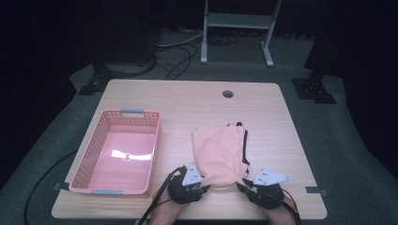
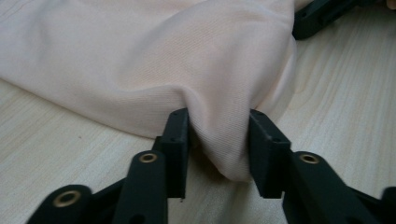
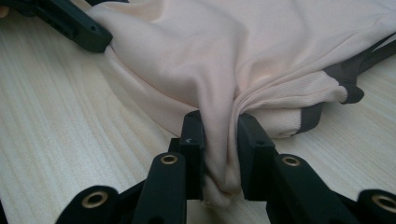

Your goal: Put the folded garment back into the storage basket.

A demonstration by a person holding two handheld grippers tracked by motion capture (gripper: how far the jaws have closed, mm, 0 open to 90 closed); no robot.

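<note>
Starting at table left: pink basket (image 1: 84, 164) stands apart from the work. Left gripper (image 1: 202, 189) pinches the near left corner of the peach garment (image 1: 218, 154), fabric bunched between both pads. Garment lies flat on the table (image 1: 187, 98), centre-right. Right gripper (image 1: 243, 187) pinches its near right corner.

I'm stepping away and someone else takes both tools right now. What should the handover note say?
Left tool: shut on the near left corner of the peach garment.
Right tool: shut on a bunched fold at its near right corner.
Things: garment lies folded on the wooden table, dark trim on its right edge; pink basket stands to its left, nothing in it.
Done: both near corners gripped.
Left: probably fold it again or lift it and put it in the basket.
</note>
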